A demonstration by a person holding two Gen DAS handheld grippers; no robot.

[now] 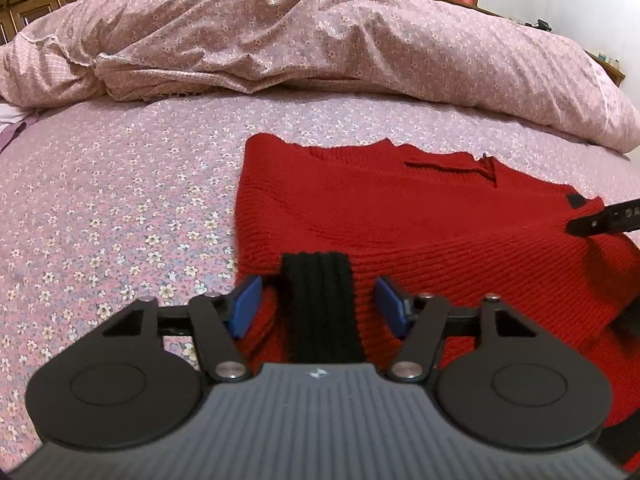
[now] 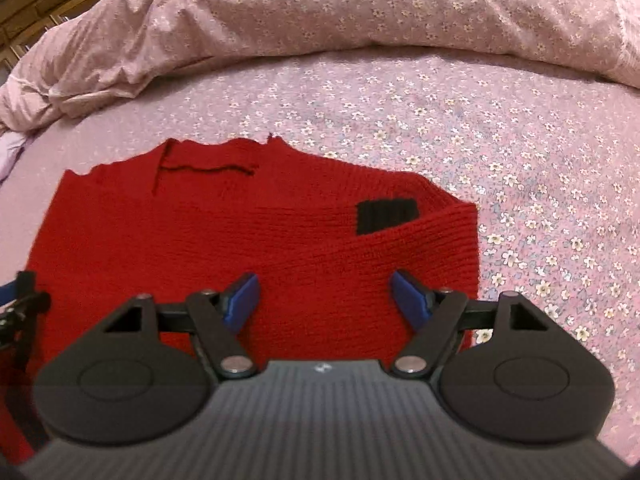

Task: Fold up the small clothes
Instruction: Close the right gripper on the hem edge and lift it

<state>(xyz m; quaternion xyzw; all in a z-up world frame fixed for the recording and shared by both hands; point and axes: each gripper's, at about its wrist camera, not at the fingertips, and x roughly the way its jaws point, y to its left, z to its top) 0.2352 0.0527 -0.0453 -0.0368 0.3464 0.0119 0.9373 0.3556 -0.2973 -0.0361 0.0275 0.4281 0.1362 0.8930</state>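
Currently the red sweater [image 1: 400, 216] lies flat on the bed [image 1: 120, 200]. Left hand-held gripper [image 1: 318, 304] straddles the black cuff [image 1: 318, 308], unclenched; right hand-held gripper [image 2: 324, 300] hovers released. Clamp the cuff squarely before folding.

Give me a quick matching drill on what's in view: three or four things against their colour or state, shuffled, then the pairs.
Things:
1. sweater
2. cuff
3. duvet
4. left tool

States:
A. bunched up at the far side of the bed
B. black ribbed, lying between two blue pads
C. red, spread on the flowered sheet
D. pads apart on either side of a cuff, not pressing it

Pairs: 1-C, 2-B, 3-A, 4-D
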